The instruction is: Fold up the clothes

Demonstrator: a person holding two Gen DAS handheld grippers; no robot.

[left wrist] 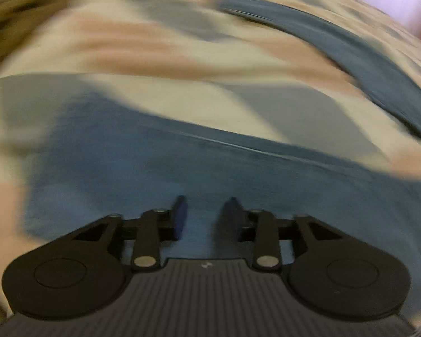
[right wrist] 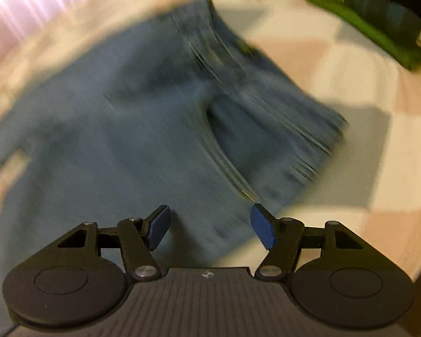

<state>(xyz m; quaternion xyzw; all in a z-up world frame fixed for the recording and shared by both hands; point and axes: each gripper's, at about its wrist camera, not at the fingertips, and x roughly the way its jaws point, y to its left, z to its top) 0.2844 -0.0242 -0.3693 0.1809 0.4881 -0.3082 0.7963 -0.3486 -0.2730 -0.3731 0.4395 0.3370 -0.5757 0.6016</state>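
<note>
A: Where are the jeans (right wrist: pixel 143 129) relative to the right gripper (right wrist: pixel 210 226)?

B: They lie spread on a checked bedspread (right wrist: pixel 359 129) of cream, pink and grey squares, filling most of the right wrist view. The right gripper's jaws stand well apart, blue pads facing each other, with nothing pinched. Denim shows through the gap and beyond the left jaw; the right jaw sits over the edge where the denim meets the bedspread. The seams and what looks like the waist end run up and to the right, though blur smears the detail.

A: And the left gripper (left wrist: pixel 205 216)?

B: Its jaws are parted by a narrower gap, and nothing is pinched there either. Blue denim (left wrist: pixel 160 168) lies beneath and ahead of both jaws, with a long seam running slantwise just beyond them. Past that the bedspread shows, and another band of denim curves across the upper right of the view.

A: Do the pads touch the cloth?

B: I can't tell; both views are heavily blurred.

A: Anything else in sight?

B: A green and dark folded item (right wrist: pixel 379 25) lies on the bedspread at the upper right of the right wrist view, well apart from the jeans
</note>
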